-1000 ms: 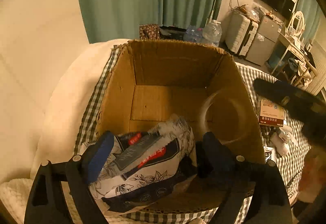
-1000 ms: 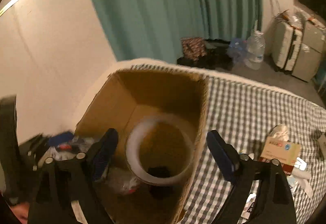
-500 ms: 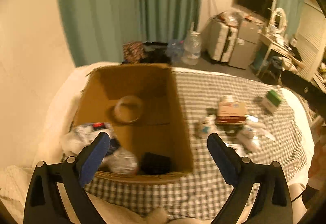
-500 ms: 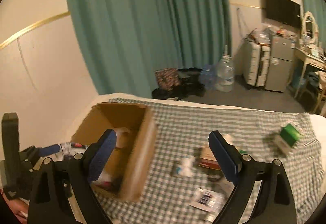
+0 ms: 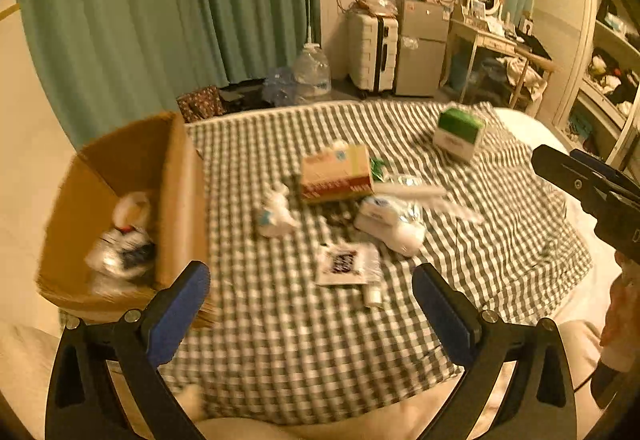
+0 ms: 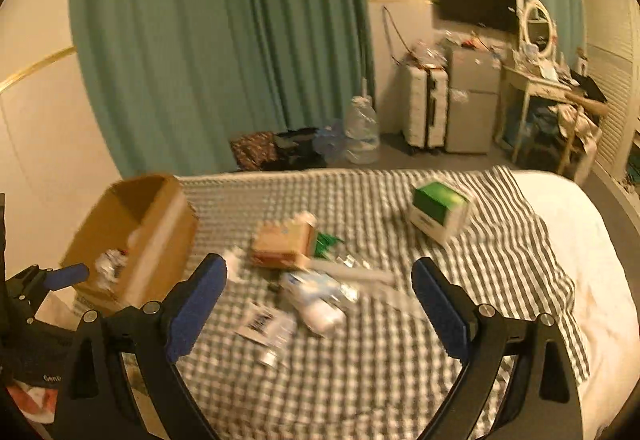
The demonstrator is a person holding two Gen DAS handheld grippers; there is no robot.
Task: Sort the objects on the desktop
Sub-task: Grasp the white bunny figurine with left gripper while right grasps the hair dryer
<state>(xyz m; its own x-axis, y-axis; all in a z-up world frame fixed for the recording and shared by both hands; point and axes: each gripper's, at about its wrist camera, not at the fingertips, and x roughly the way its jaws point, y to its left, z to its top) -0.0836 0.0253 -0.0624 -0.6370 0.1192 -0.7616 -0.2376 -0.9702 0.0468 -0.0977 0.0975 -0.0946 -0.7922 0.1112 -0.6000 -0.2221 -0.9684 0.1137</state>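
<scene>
A cardboard box (image 5: pixel 176 200) stands at the left of the checked cloth (image 5: pixel 300 340) and holds a white tape roll and a patterned packet (image 5: pixel 124 248). On the cloth lie a tan and red box (image 5: pixel 336 176), a green-topped box (image 5: pixel 458 132), white packets (image 5: pixel 392 224) and a flat sachet (image 5: pixel 344 264). My left gripper (image 5: pixel 312 304) is open and empty above the cloth's near part. My right gripper (image 6: pixel 320 300) is open and empty, above the loose items (image 6: pixel 316 304); the cardboard box (image 6: pixel 136 240) is to its left.
The cloth lies on a white bed (image 6: pixel 576 240). Beyond it are a green curtain (image 5: pixel 168 8), a water jug (image 5: pixel 312 72), a white suitcase (image 5: pixel 372 52), a small fridge (image 5: pixel 420 48) and a dressing table (image 5: pixel 496 40).
Both grippers let go over the box, the left of the patterned packet and the right of the tape roll. Both then pulled back and swung right, from over the box to over the cloth.
</scene>
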